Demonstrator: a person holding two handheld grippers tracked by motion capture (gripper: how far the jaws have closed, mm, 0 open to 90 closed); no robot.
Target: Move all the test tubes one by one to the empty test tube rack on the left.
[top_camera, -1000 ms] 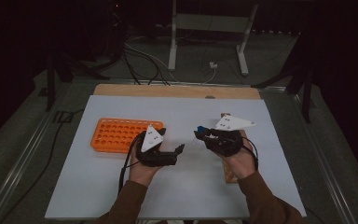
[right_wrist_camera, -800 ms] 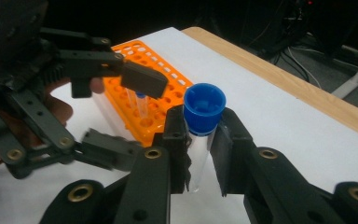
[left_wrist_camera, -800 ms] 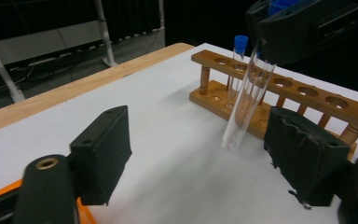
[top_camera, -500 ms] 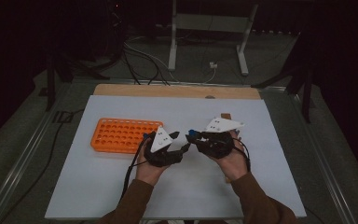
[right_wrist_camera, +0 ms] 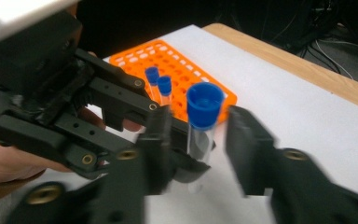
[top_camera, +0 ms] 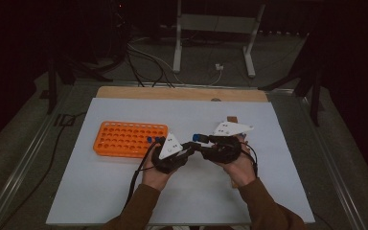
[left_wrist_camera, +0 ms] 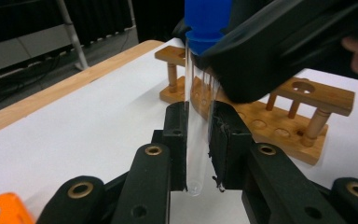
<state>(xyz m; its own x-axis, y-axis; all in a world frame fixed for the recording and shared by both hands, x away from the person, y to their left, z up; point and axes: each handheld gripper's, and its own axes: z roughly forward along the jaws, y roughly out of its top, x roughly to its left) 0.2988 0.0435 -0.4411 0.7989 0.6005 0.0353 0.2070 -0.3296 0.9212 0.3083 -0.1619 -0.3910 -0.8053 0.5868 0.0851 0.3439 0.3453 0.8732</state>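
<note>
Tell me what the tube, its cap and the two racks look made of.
Tube: clear glass or plastic, see-through. Cap: blue matte plastic, moulded look. Orange rack: likely plastic, uniform colour, moulded holes. Wooden rack: wood, tan with turned pegs.

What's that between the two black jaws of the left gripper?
A clear test tube with a blue cap, clamped upright between the left gripper jaws, as the left gripper view shows.

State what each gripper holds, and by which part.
Left gripper clamps the blue-capped tube's lower glass body. Right gripper holds nothing, its jaws just opened around it.
</note>
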